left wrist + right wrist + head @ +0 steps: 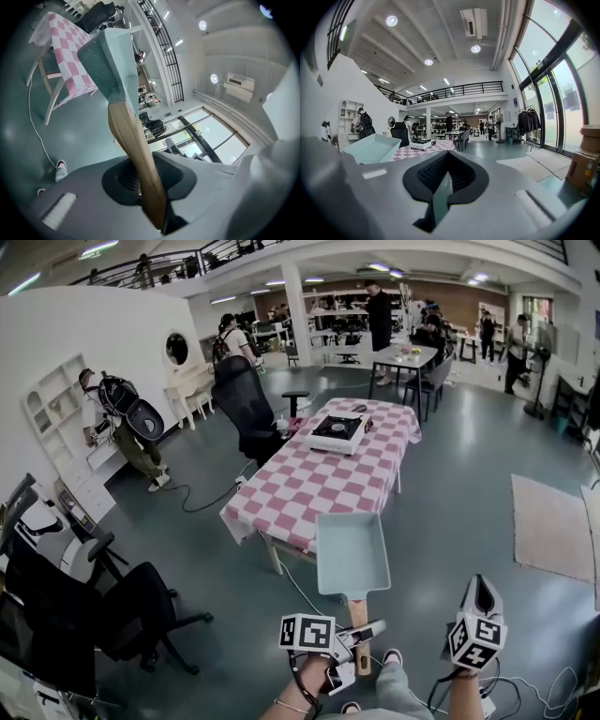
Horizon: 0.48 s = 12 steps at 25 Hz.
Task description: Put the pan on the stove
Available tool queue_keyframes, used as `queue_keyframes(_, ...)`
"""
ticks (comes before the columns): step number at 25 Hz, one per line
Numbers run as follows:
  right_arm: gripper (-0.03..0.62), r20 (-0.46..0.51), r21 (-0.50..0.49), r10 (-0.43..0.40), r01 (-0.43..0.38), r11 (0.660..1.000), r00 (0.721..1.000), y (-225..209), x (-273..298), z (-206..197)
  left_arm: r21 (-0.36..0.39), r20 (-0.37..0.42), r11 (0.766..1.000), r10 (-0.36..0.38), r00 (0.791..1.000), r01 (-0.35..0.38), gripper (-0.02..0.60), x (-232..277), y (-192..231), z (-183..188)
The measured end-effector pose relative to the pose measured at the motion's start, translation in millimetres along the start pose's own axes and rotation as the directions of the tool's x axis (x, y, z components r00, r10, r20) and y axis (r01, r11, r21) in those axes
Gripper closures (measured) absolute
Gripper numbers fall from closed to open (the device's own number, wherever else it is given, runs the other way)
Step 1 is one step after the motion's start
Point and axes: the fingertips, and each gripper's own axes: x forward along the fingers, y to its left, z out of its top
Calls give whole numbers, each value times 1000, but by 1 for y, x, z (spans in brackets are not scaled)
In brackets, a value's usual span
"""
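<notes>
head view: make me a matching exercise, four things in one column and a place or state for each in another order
Things:
1. pale blue rectangular pan with a wooden handle
2. white portable gas stove
3. black high-backed office chair
4. right gripper

Places and states:
A. nothing between its jaws
B. on the pink-and-white checked table
C. held by its handle in the left gripper
D. on the floor by the table's left side

Pairs: 1-C, 2-B, 3-D, 4-A
</notes>
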Motion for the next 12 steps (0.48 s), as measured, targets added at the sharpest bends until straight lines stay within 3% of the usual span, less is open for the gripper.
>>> queue_keyframes(12, 585, -16, -1, 35, -35, 999, 999, -21, 112, 16, -3, 17, 1000, 23, 1000, -23, 517, 66, 15, 86)
